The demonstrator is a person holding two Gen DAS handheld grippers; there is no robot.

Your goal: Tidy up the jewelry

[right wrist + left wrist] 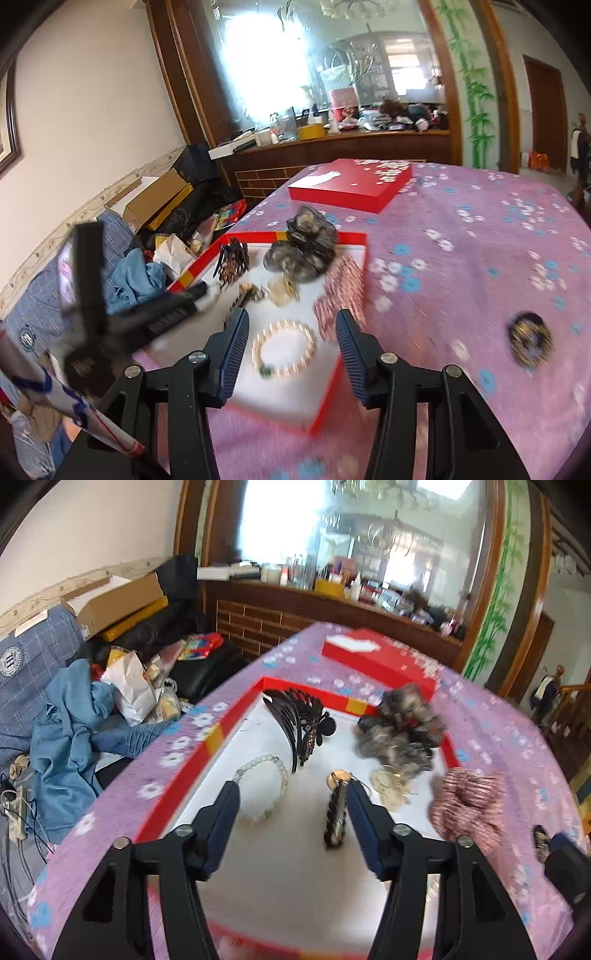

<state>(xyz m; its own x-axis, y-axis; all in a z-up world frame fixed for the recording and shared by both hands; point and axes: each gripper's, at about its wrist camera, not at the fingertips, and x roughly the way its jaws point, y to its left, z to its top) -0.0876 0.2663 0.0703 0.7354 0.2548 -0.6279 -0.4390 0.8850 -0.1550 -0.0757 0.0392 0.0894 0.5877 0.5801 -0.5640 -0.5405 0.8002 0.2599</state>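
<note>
A red tray (218, 734) with a white floor holds the jewelry. My left gripper (291, 788) hangs open over it. A dark braided barrette (335, 812) lies between its fingers, close to the right finger (360, 812). Beyond are a pale bead bracelet (264, 790), a black claw clip (295, 723) and a grey scrunchie (402, 731). A pink striped scrunchie (467, 805) rests on the tray's right rim. My right gripper (291, 314) is open above a pearl bracelet (284, 350) lying in the tray (325, 398). A dark ring-shaped hair tie (530, 339) lies on the cloth to the right.
The tray sits on a table under a purple flowered cloth (461, 258). A red lid (351, 181) lies at the far end. Left of the table are a blue cloth (70, 738), bags and cardboard boxes (118, 602). A wooden counter with a mirror stands behind.
</note>
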